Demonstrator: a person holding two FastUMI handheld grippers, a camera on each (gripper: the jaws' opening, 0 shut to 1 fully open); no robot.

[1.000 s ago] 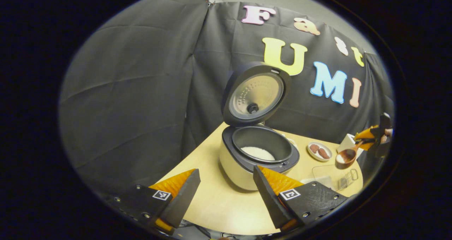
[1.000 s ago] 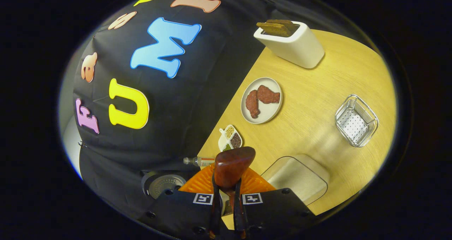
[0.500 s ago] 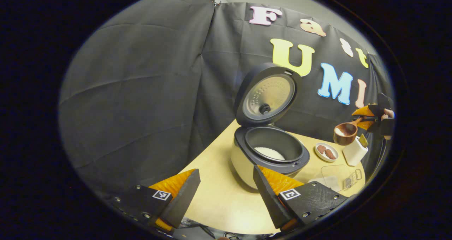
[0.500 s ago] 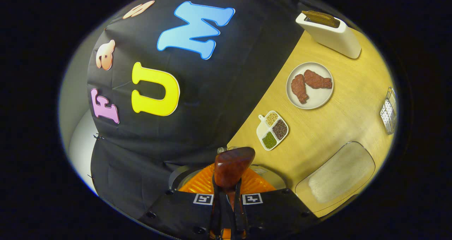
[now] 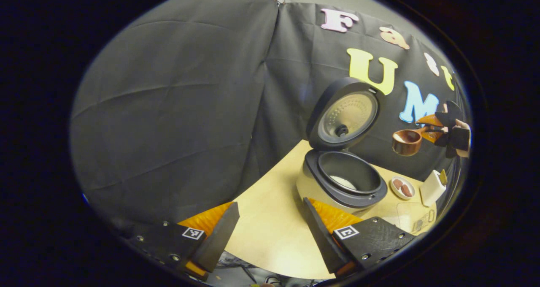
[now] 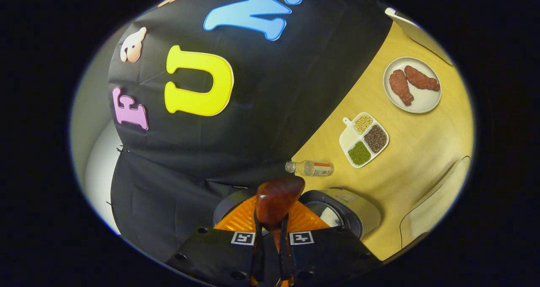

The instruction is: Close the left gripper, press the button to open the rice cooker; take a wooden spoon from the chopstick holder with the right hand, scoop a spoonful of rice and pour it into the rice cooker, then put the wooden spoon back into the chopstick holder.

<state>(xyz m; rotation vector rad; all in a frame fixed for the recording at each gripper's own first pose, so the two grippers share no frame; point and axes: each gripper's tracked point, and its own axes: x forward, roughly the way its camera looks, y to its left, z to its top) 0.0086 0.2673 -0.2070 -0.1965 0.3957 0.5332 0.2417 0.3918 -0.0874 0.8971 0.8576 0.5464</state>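
Wooden spoon (image 5: 407,142) (clamped) above cooker rim (image 5: 350,198)

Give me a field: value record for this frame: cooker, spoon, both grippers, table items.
rice cooker: lid up, some rice in the pot
wooden spoon: held level in the air, right of the open lid
right gripper: shut on the spoon's handle
left gripper: open, holding nothing, low over the table
table items: plate with two brown pieces, divided dish of grains, small bottle lying on its side

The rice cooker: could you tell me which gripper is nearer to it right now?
Right. The right gripper, holding the wooden spoon, hovers above the rice cooker; the left gripper is open, back over the table edge.
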